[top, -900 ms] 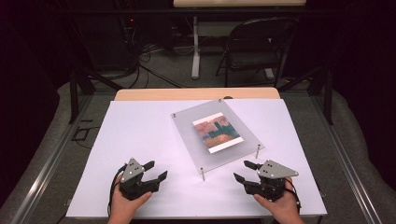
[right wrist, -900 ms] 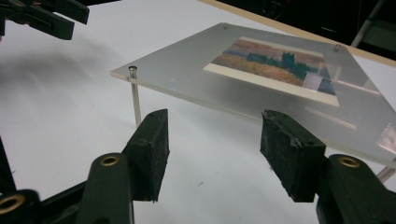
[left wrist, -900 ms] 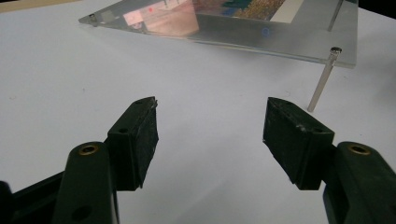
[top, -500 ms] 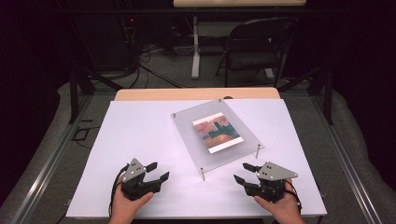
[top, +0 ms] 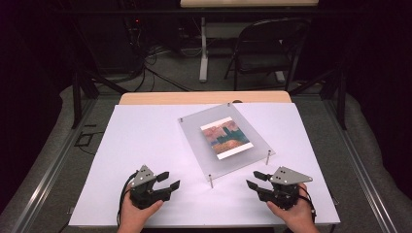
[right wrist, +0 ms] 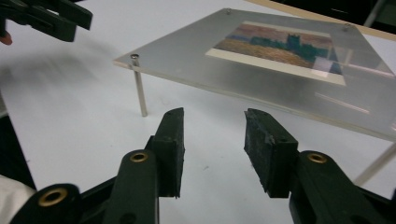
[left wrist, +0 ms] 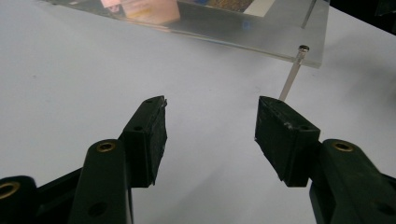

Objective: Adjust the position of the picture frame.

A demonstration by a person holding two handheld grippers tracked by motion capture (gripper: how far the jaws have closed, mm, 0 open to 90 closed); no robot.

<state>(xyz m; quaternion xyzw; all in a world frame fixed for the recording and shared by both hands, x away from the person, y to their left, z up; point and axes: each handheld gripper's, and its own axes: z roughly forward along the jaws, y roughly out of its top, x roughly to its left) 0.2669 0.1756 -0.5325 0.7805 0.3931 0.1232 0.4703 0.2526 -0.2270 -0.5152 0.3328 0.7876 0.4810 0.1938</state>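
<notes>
Clear plate point(top: 226, 141) on four thin posts, mid-desk point(top: 145, 141), print point(top: 224, 139) sandwiched inside; long axis runs from far-left corner to near-right. Left gripper point(top: 167, 180) near-left of plate, jaws wide, empty, near post point(left wrist: 292, 74) ahead to their right. Right gripper point(top: 256, 180) near-right, jaws parted moderately, empty, plate's near edge just ahead (likely the nearer hand). Open desk left and along front; plate's underside free for reaching beneath.

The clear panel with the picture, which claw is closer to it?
Right. The right claw sits beside the clear panel's near corner; the left claw is farther off on its other side.
</notes>
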